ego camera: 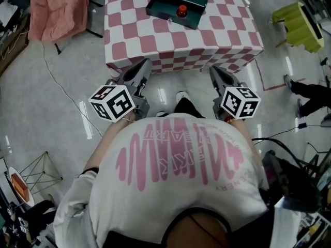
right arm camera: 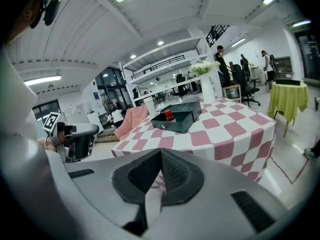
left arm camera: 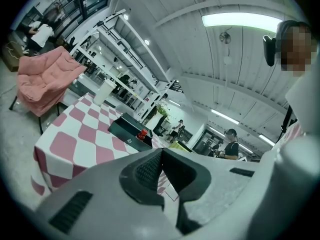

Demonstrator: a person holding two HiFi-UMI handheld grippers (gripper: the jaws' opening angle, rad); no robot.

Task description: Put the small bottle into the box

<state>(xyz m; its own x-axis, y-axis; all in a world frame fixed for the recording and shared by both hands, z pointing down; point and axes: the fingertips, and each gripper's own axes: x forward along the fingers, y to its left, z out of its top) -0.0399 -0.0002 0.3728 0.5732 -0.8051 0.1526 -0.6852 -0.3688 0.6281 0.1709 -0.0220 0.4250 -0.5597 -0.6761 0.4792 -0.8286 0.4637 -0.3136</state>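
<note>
A dark green box (ego camera: 178, 4) stands open on the pink-and-white checkered table (ego camera: 207, 40), and a small red-capped bottle (ego camera: 181, 10) sits inside it. In the head view both grippers are held in front of the person's body, short of the table's near edge. My left gripper (ego camera: 145, 66) is shut with nothing in it, and so is my right gripper (ego camera: 214, 71). The left gripper view has the box (left arm camera: 128, 130) and bottle (left arm camera: 143, 133) far beyond the shut left gripper (left arm camera: 161, 155). The right gripper view has the box (right arm camera: 181, 117) and bottle (right arm camera: 169, 115) beyond the shut right gripper (right arm camera: 161, 154).
A pink cloth (ego camera: 57, 9) lies over a chair left of the table. A yellow-green covered table (ego camera: 300, 22) stands at the right, with a person's legs (ego camera: 310, 93) below it. A white vase (right arm camera: 207, 86) of flowers stands at the table's far side. Cables run over the floor.
</note>
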